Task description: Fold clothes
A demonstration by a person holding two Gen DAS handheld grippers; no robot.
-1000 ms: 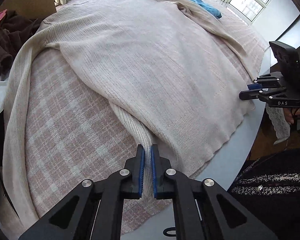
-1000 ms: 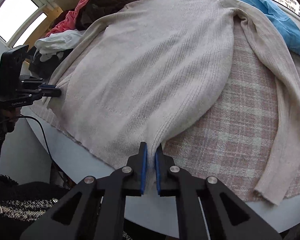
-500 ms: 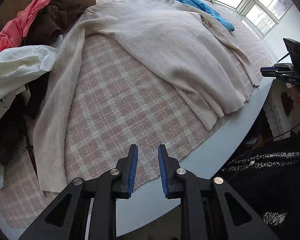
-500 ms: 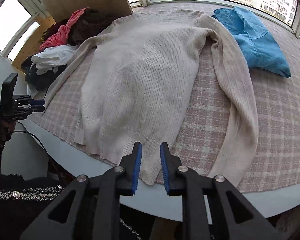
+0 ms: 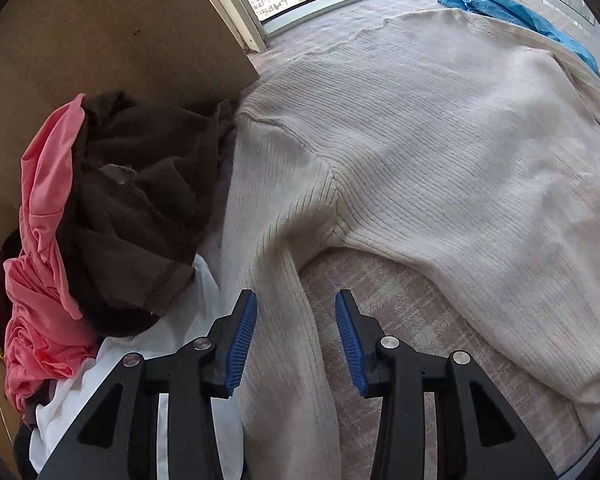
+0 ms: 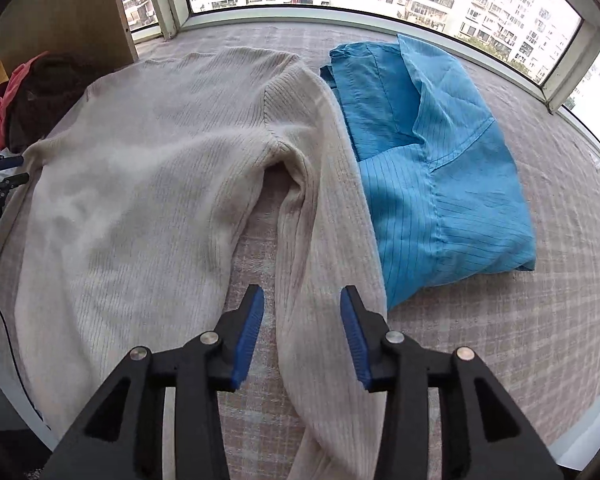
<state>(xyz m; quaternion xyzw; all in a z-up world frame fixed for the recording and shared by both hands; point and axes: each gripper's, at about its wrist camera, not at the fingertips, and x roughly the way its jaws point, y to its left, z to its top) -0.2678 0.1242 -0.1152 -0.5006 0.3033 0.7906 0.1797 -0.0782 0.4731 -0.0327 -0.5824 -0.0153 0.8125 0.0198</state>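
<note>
The hem has been let go; the left gripper and right gripper, jaws just opened partway and empty, are now poised above the sweater sleeves; sleeve folds are judged next.

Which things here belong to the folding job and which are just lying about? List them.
In the job:
- cream sweater
- left gripper
- right gripper

Lying about:
- folded blue garment
- pink garment
- brown garment
- white garment
- checked cloth
</note>
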